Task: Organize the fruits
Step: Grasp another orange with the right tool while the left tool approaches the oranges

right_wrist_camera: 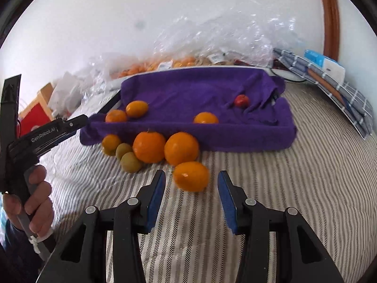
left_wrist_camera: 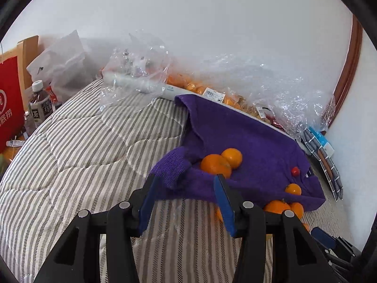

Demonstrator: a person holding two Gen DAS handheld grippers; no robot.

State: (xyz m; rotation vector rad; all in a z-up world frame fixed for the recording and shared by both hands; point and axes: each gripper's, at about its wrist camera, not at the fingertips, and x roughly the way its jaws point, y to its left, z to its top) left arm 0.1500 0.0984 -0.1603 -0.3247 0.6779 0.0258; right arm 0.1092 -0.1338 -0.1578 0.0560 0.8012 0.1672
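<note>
A purple towel [right_wrist_camera: 207,94] lines a tray on the striped bed. On it lie two oranges [right_wrist_camera: 136,109] at the left, one orange [right_wrist_camera: 205,118] at the front and a small red fruit [right_wrist_camera: 241,100]. In front of the tray lie two big oranges [right_wrist_camera: 149,146], a smaller orange [right_wrist_camera: 110,142] and two greenish fruits [right_wrist_camera: 130,161]. My right gripper [right_wrist_camera: 191,184] is open around another orange [right_wrist_camera: 191,176] on the bed, not touching it. My left gripper [left_wrist_camera: 186,186] is open at the towel's left corner [left_wrist_camera: 172,167], just short of two oranges [left_wrist_camera: 215,165].
Clear plastic bags [left_wrist_camera: 271,82] with more oranges lie behind the tray by the wall. A bottle [left_wrist_camera: 38,105], a red bag [left_wrist_camera: 9,103] and a white bag [left_wrist_camera: 63,63] stand at the left. Checked cloth and a box [right_wrist_camera: 329,80] lie at the right.
</note>
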